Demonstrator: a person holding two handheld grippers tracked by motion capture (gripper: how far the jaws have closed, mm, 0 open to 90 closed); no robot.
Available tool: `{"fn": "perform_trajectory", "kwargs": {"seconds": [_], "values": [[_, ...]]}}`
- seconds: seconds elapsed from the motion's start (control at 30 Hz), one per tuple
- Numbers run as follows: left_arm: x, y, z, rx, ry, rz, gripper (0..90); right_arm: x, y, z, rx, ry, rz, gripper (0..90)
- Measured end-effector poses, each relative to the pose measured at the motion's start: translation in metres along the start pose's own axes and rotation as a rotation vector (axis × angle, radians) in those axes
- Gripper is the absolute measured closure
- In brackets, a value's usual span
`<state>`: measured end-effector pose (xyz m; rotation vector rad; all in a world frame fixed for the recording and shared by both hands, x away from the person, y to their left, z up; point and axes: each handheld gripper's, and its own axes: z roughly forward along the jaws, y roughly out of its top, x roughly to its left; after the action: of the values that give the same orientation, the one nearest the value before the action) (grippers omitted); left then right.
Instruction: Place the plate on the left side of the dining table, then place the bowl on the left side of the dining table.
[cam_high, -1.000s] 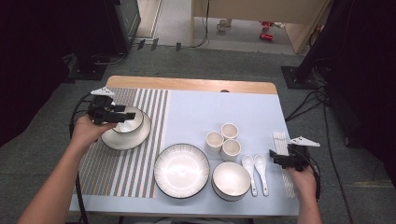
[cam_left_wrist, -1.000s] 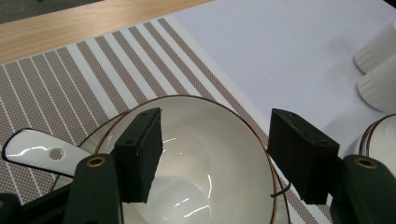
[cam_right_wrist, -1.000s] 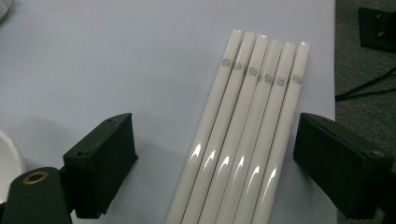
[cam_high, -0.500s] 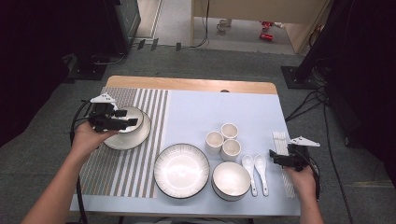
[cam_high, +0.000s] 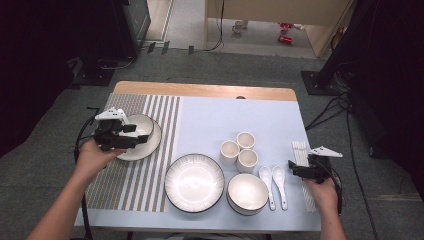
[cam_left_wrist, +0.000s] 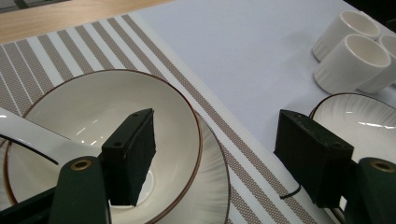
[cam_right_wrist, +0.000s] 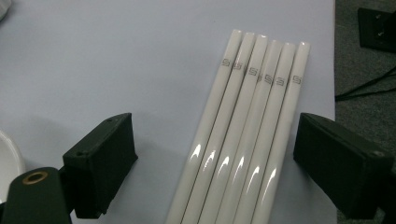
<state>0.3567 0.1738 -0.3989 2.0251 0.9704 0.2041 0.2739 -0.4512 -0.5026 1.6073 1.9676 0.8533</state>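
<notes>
At the left of the high view, the left hand-held gripper (cam_high: 134, 134), jaws just spread, has released the bowl (cam_high: 136, 126) on its plate (cam_high: 150, 145), while the right hand-held gripper (cam_right_wrist: 215, 158), spread, straddles ungrasped chopsticks (cam_right_wrist: 243, 154) on the bench (cam_high: 240, 115).

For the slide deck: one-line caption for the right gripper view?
Right gripper open, its jaws either side of six white chopsticks lying together on the tablecloth.

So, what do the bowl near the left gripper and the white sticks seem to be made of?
Bowl: probably glazed ceramic; glossy cream surface with soft highlights and a thin brown rim.
Sticks: perhaps glossy ceramic or hard plastic; smooth white rods with bright reflections and small printed marks.
</notes>
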Motion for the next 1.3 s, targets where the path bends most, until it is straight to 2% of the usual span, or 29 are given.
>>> {"fn": "perform_trajectory", "kwargs": {"seconds": [0.4,0.57,0.87,1.0,1.3], "values": [[-0.016,-0.018,0.001,-0.021,-0.022,-0.009,28.9,0.000,0.000,0.000,-0.001,0.000,-0.002,12.6],[-0.022,-0.029,0.002,-0.015,-0.017,0.009,29.0,0.000,0.000,0.000,-0.001,0.000,-0.002,12.6],[-0.031,-0.040,0.002,-0.021,-0.022,0.004,29.1,0.000,0.000,0.000,-0.001,0.001,0.000,12.6],[-0.039,-0.043,0.002,-0.021,-0.002,0.027,28.5,0.000,0.000,0.000,-0.001,0.001,0.000,12.6],[-0.048,-0.056,0.007,-0.005,-0.009,0.062,28.5,0.000,0.000,0.000,-0.001,0.000,-0.001,12.6]]}}
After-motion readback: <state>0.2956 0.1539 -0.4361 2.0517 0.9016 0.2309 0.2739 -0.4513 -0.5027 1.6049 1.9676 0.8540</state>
